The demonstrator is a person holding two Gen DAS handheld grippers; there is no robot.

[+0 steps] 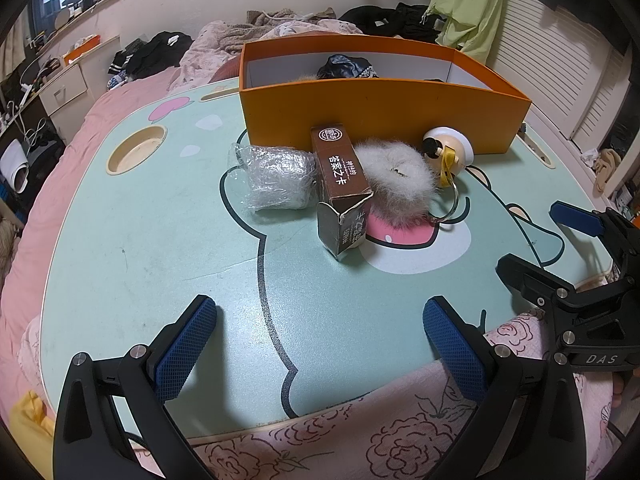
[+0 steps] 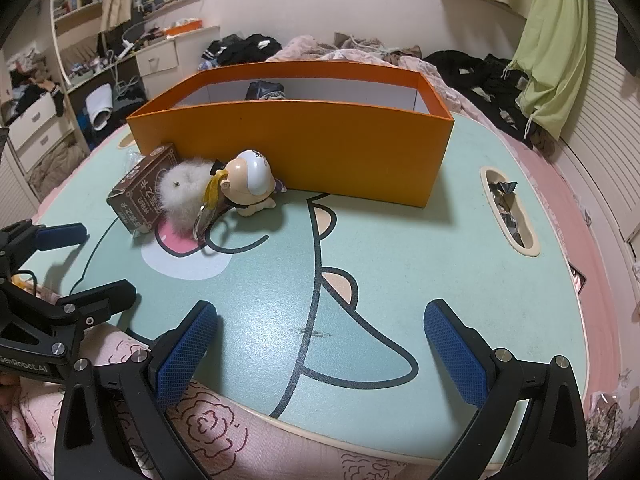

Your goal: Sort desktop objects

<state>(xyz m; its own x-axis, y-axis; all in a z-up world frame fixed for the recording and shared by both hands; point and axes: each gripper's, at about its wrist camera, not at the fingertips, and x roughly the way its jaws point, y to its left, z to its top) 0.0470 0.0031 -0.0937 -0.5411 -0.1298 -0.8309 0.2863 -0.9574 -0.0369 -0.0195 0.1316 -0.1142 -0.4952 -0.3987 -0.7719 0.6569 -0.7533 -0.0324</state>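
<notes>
Table (image 1: 160,248) | orange box (image 1: 372,120) behind card carton (image 1: 340,168), fur pompom (image 1: 396,176)

orange box (image 1: 376,116), brown carton (image 1: 340,168), mint table (image 1: 160,240)

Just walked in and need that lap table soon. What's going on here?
A person is sorting table clutter with two handheld grippers. Both the left gripper and right gripper hover open and empty over the near edge of the table. Still outside the orange box are a bubble-wrapped bundle, a brown card box, a fluffy pompom and a small figurine keychain. Something dark already sits in the box.
</notes>
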